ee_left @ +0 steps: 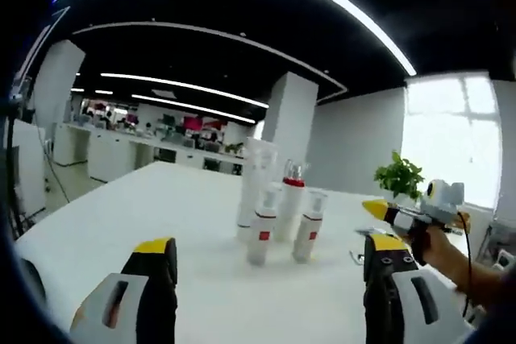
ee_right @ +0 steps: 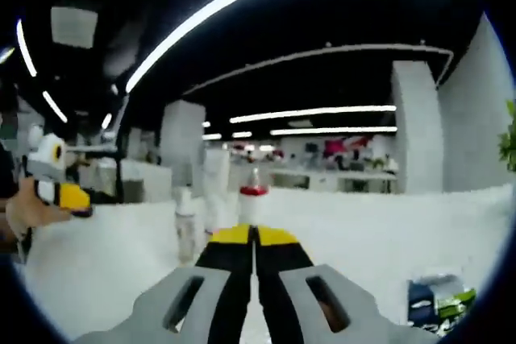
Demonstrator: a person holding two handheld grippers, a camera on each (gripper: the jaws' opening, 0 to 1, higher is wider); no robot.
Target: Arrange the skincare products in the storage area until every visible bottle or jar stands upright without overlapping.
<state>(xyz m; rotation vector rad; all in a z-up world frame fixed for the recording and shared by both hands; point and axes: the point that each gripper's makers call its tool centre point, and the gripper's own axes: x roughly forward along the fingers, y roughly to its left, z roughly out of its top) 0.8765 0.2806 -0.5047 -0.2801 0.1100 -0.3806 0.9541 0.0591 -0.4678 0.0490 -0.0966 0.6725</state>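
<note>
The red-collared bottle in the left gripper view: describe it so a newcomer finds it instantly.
On the white table, find the cluster of upright white skincare containers. Behind the two short tubes and right of the tall white tube stands the bottle; it alone has a red collar under a clear cap.

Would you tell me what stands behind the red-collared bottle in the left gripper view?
Behind the red-collared bottle, a tall white tube stands upright on the white table. Its lower right part is hidden by the bottles in front.

Big white table (ee_left: 161, 215), a potted plant (ee_left: 399, 175) by the window (ee_left: 451, 134), and office desks (ee_left: 121, 151) further back.
</note>
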